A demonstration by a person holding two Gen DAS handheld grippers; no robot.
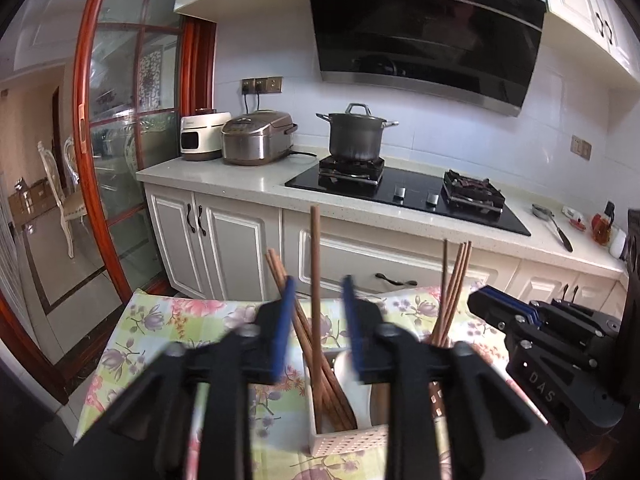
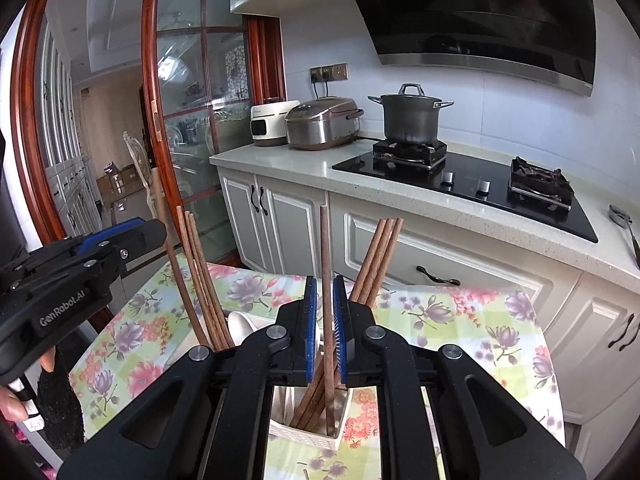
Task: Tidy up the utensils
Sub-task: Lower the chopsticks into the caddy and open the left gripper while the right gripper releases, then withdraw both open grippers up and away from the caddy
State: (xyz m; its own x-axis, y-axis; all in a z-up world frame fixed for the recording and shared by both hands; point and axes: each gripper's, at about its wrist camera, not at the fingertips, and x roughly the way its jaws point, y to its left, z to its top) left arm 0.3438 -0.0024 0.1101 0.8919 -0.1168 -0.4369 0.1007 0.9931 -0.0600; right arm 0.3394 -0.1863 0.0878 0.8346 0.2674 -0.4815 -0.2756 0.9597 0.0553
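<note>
As we read the left wrist view, our left hand-held gripper point(image 1: 319, 322) stands wide, holding nothing, its blue pads either side of an upright chopstick point(image 1: 315, 300) without touching it. That stick stands in the white perforated utensil holder point(image 1: 344, 438) at lower centre, on the floral-cloth counter point(image 1: 168, 320). More chopsticks point(image 1: 452, 292) lean right of centre, and another bundle leans left behind the gripper. Our right hand-held gripper point(image 1: 492, 308) enters at the right edge; from here its jaws look closed, but we cannot confirm a grip. A pale rounded item, possibly a spoon, sits in the holder, half hidden.

In the right wrist view, the right hand-held gripper point(image 2: 325, 320) is narrow, its pads close about one chopstick point(image 2: 326, 280) that stands in the holder point(image 2: 308, 436) at lower centre. Contact appears made on at least one pad, though blur keeps us from certainty. The left hand-held gripper point(image 2: 156, 232) shows at the left edge.

Risks, in our judgement:
- Lifting off-axis may drag neighbouring chopsticks point(image 2: 378, 260) or tip the light holder.
- A thin stick may pivot or slip between flat pads.
- Two grippers working one holder may collide.

The holder's compartments and base are masked by gripper bodies in both views, so we cannot tell which compartment holds which stick.
</note>
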